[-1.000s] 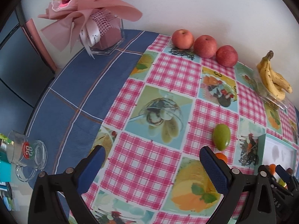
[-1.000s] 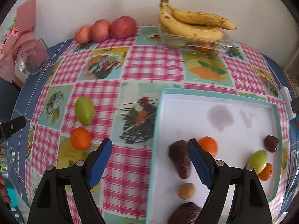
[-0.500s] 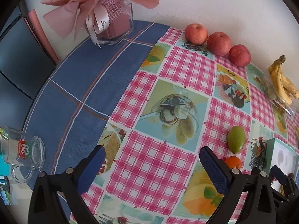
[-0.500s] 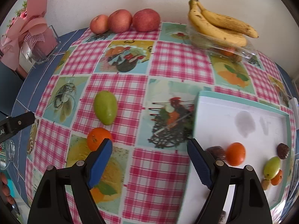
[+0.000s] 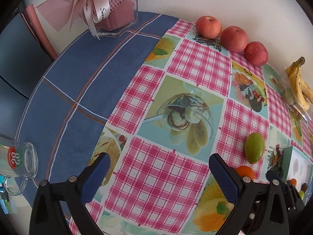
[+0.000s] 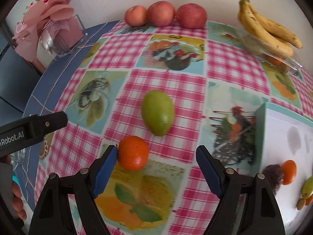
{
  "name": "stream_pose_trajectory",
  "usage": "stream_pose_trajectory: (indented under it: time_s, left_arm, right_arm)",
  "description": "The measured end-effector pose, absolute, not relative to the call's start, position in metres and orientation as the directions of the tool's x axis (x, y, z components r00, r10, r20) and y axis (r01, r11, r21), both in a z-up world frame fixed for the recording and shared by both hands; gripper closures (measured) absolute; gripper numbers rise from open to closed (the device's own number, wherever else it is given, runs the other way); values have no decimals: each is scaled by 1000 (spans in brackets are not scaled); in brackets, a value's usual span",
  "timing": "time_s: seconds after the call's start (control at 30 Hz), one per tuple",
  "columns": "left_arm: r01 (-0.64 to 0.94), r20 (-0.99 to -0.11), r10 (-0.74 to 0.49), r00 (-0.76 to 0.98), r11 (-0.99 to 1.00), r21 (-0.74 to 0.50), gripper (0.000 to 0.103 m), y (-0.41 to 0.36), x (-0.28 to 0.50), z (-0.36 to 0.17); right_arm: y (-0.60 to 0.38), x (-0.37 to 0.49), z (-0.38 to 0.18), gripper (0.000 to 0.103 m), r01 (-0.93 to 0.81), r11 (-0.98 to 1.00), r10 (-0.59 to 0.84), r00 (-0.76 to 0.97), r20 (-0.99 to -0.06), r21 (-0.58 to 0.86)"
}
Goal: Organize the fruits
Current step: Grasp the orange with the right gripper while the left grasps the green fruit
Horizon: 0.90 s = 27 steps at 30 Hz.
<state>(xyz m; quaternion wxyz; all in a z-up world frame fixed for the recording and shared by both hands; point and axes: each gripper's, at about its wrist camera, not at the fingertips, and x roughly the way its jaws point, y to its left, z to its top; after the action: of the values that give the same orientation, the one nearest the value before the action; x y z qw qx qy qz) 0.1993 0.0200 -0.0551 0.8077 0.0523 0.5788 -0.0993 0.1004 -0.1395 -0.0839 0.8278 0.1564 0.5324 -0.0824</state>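
The right gripper [image 6: 156,166] had swung from the tray [image 6: 262,129] toward the orange [image 6: 133,152], fingers spread, probably next to collect; left gripper [image 5: 156,176] hovered spread, empty.

"Robot.AI" on left claw [image 6: 56,120]; "Swee" on ribbon [image 5: 101,9]

tray [image 6: 262,129]: cut off right | fruit under bananas [image 6: 273,60]: blurred, perhaps oranges
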Motion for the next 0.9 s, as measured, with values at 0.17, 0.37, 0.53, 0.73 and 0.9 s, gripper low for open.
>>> stream_pose_trajectory:
  time_s: [0.17, 0.37, 0.53, 0.73, 0.9]
  left_arm:
    - [222, -948, -98, 304, 975, -30, 1, 19, 200, -59]
    - [225, -948, -96, 302, 974, -27, 1, 17, 198, -61]
    - [233, -950, -91, 299, 972, -20, 1, 14, 197, -62]
    - [225, -947, -105, 302, 974, -36, 1, 10, 198, -60]
    - [238, -943, -131, 306, 969, -58, 1, 0, 197, -58]
  right_arm:
    - [-127, 106, -85, 35, 271, 945, 53, 432, -901, 185]
    - [-118, 108, -82, 62, 235, 945, 103, 453, -886, 230]
    - [-119, 109, -81, 69, 232, 941, 116, 459, -881, 245]
    - [-130, 102, -70, 69, 244, 937, 110, 474, -873, 250]
    - [-162, 90, -53, 69, 303, 922, 61, 498, -865, 240]
